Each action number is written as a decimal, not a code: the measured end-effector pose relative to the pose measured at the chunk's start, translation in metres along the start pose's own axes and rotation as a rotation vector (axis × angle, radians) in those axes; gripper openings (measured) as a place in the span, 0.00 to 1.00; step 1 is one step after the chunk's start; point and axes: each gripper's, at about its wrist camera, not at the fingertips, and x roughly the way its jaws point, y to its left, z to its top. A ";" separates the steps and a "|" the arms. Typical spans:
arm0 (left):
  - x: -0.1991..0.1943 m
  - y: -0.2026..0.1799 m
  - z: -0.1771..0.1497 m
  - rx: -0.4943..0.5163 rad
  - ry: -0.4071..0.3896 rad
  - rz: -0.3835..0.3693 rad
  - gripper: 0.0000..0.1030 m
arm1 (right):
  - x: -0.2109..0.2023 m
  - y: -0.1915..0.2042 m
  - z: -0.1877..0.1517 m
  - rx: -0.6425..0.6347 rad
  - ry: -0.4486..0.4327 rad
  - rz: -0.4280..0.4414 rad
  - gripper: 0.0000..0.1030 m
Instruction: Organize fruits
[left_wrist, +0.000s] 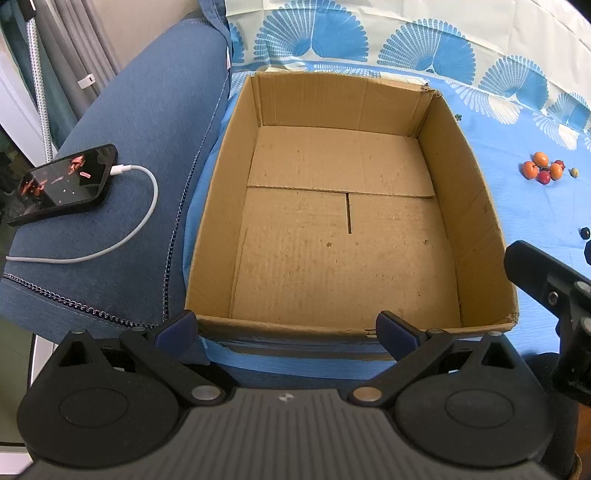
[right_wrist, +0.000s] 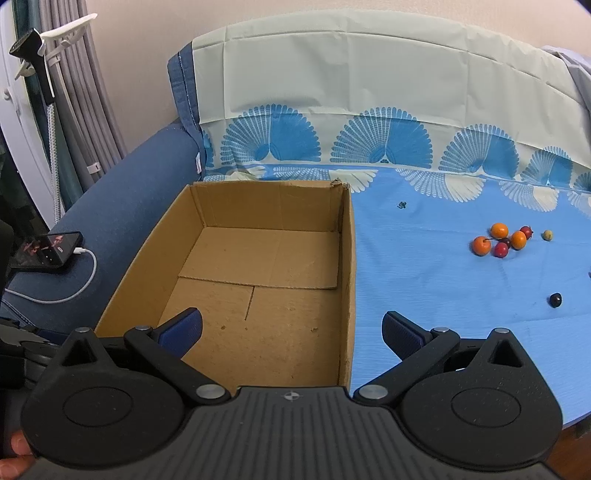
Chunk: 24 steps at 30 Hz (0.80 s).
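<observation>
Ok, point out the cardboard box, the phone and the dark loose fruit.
cardboard box (right_wrist: 345, 280): right wrist view, its right wall.
phone (left_wrist: 64, 182): left wrist view, middle of its screen.
dark fruit (right_wrist: 555, 299): right wrist view, its centre.

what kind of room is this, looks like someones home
Most likely a living room at home: a blue fabric sofa draped with a fan-patterned plastic sheet, a phone charging on its armrest, and curtains by the wall.

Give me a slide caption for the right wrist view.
Open right gripper over empty cardboard box; small fruits wait on blue cloth.
</observation>
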 end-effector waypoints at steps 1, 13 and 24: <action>-0.002 -0.002 0.000 0.002 -0.001 0.003 1.00 | -0.001 -0.002 0.000 0.006 -0.003 0.003 1.00; -0.032 -0.062 0.019 0.080 -0.073 -0.054 1.00 | -0.036 -0.076 -0.002 0.115 -0.214 -0.106 1.00; -0.008 -0.242 0.097 0.259 -0.164 -0.261 1.00 | -0.029 -0.279 -0.016 0.302 -0.288 -0.497 1.00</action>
